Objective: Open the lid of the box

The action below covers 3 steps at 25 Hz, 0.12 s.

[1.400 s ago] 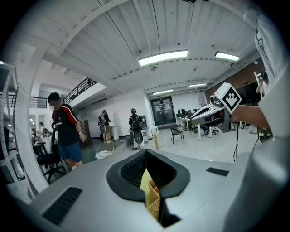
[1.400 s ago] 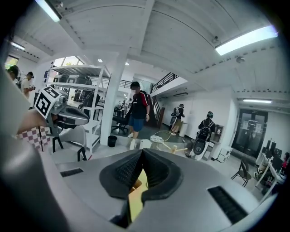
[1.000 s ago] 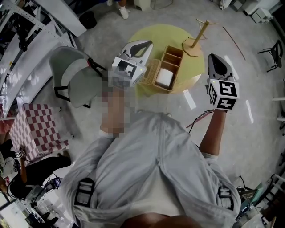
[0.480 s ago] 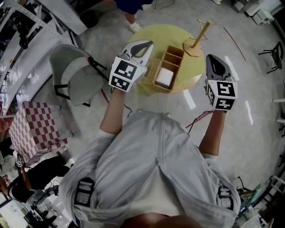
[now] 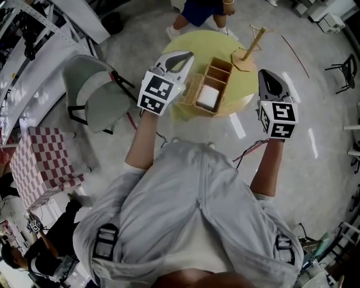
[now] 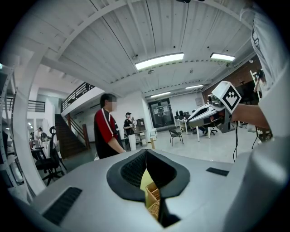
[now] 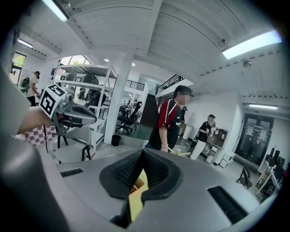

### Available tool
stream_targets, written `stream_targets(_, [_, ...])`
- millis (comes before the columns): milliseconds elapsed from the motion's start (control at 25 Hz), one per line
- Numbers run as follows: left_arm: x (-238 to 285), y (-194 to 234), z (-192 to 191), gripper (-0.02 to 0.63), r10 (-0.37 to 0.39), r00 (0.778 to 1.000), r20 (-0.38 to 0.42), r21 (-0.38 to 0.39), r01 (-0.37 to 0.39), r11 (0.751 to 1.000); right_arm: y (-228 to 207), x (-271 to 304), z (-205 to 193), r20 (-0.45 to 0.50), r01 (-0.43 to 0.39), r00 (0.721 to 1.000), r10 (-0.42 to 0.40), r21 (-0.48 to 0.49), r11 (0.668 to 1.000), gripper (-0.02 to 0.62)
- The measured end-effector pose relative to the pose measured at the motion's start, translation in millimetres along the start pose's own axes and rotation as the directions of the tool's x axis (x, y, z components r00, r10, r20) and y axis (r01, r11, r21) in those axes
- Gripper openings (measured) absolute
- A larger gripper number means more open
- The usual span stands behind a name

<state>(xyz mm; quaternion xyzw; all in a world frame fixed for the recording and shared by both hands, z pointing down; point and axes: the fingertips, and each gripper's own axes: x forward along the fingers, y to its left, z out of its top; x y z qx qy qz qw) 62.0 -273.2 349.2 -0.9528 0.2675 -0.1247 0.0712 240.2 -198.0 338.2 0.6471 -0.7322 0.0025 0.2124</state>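
Observation:
A wooden box (image 5: 214,84) with several compartments stands on the round yellow table (image 5: 197,42); one compartment holds a white block (image 5: 207,98). A wicker part (image 5: 190,90) lies against the box's left side. My left gripper (image 5: 184,56) hovers just left of the box, shut and empty; between its fingers in the left gripper view (image 6: 146,152) a strip of wicker (image 6: 153,199) shows. My right gripper (image 5: 269,74) hangs off the table's right edge, also shut and empty (image 7: 142,152), with a corner of the box (image 7: 135,185) seen below its tips.
A wooden peg stand (image 5: 247,52) stands on the table right of the box. A person (image 5: 202,10) in a red and black shirt (image 7: 170,120) stands at the table's far side. A grey chair (image 5: 93,98) is to the left, a checked stool (image 5: 42,163) further left.
A person has walked up to the far side of the table. My right gripper has drifted slightly left; the left one has hardly moved.

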Motion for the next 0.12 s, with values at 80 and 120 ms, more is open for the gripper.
stream_targets(80, [-2.1, -0.4, -0.4, 0.029, -0.001, 1.0, 0.0, -0.002, 0.001, 1.0, 1.4, -1.6, 0.4, 0.001, 0.002, 1.0, -0.002, 0.001, 1.0, 0.023])
stream_targets(120, [-3.1, -0.6, -0.6, 0.029, -0.001, 1.0, 0.0, -0.003, 0.001, 1.0, 2.2, -2.4, 0.5, 0.001, 0.003, 1.0, -0.003, 0.002, 1.0, 0.023])
